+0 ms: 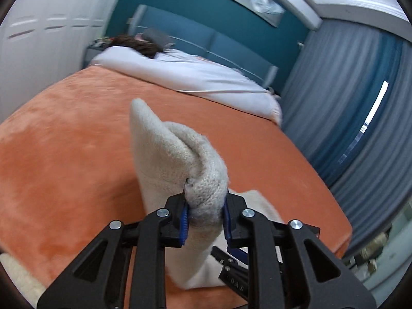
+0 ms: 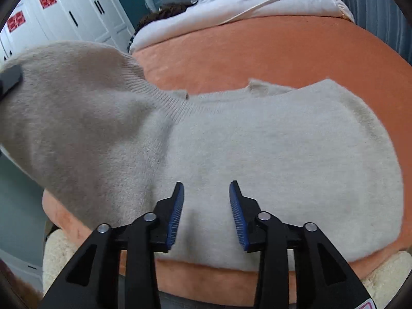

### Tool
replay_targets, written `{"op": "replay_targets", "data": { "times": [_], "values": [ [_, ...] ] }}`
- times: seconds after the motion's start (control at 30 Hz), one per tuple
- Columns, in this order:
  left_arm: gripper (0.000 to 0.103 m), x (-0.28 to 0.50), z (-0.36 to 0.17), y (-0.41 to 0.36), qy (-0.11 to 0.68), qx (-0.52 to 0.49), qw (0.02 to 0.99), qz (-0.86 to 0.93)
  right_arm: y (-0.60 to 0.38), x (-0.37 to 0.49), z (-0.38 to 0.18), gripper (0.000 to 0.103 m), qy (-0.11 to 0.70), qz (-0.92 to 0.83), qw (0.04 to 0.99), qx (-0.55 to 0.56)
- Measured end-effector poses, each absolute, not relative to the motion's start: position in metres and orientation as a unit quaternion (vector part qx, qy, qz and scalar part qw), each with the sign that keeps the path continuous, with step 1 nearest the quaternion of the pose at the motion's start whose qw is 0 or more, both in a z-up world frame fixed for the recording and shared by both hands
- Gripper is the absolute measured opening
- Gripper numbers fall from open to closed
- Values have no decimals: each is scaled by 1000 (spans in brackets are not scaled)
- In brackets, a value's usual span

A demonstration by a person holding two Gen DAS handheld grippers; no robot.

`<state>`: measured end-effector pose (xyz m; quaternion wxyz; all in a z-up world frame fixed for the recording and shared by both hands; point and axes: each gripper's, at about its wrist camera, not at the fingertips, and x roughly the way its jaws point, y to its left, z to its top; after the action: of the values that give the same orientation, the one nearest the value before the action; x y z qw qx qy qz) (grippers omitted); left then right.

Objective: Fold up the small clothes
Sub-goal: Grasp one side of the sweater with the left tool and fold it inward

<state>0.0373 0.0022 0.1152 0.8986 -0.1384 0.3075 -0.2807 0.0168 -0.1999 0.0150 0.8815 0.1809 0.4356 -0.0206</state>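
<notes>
The cream knit sweater (image 2: 270, 154) lies mostly flat on the orange bed (image 2: 283, 51), its left side lifted by the left tool (image 1: 206, 206), which is clamped on a thick bunch of the knit. The right tool (image 2: 206, 208) hovers over the hem, parted and holding nothing. The fabric looks soft, light and floppy, so gripping at an edge or corner should suit better than mid-panel.

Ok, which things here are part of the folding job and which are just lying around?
In the job: sweater, left gripper pinching its lifted sleeve, right gripper open above it.
Lying about: orange blanket, white duvet, fleece pad.
</notes>
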Motion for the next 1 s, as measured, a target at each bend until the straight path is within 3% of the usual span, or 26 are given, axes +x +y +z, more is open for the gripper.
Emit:
{"op": "replay_targets", "data": {
  "times": [0.2,0.33,0.4,0.47,0.6,0.9,0.93,1.0],
  "values": [
    [21,25,61,-112,381,-48,857,-344,-293,-58,18,46,423,-94,867,247],
    [31,11,11,-127,430,0,844,-320,-323,-91,12,48,425,-124,855,270],
    [53,-6,16,-107,394,6,864,-313,-326,-98,16,53,421,-116,856,275],
    [88,-20,25,-85,359,30,886,-290,-324,-97,24,60,411,-97,862,282],
    [90,-14,8,-53,383,60,891,-236,-311,-63,32,74,408,-34,858,312],
    [90,0,-33,-46,426,97,876,-206,-259,20,41,75,466,-21,838,284],
    [89,1,-36,-46,432,98,874,-199,-255,25,40,75,476,-22,833,279],
    [75,9,-41,-42,451,77,867,-198,-248,32,38,75,493,-29,827,270]
  ]
}}
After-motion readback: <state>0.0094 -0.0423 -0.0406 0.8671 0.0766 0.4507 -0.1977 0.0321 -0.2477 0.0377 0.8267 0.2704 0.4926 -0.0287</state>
